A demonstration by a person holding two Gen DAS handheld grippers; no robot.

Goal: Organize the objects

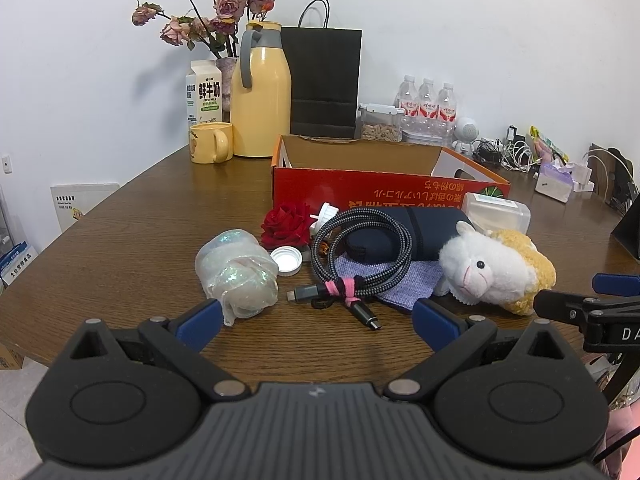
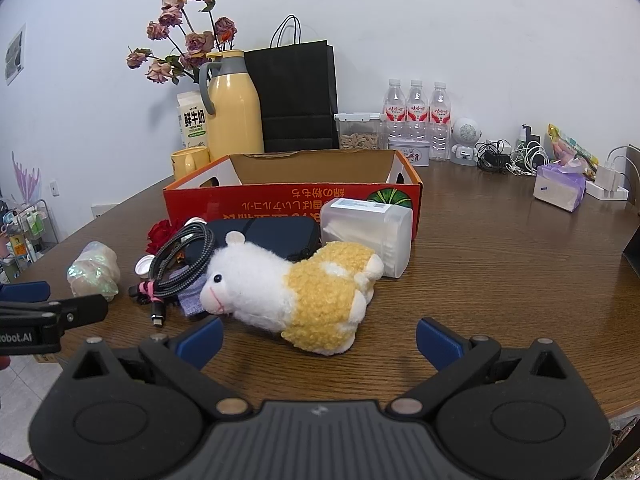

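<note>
The things you must organize lie in a small heap on the wooden surface, just in front of the red cardboard box, which stands open at the top and shows no contents from here. In the heap you see a plush sheep, white with a yellow body, lying on its side with its head toward your left tongs; just behind it a translucent plastic container lies on its side against the box. A dark blue pouch rests between the sheep and the box, and a coiled braided cable, bound with a pink tie, lies partly on the pouch and on a small purple cloth. To the left of the cable are a white bottle cap, a red rose and a shiny wrapped bundle. Your left tongs are open and hold nothing; they hover low before the cable and the bundle. Your right tongs are also open and empty, near the sheep's body. Farther back, near the wall, stand a yellow thermos jug, a yellow mug, a milk carton, a black paper bag and three water bottles.
</note>
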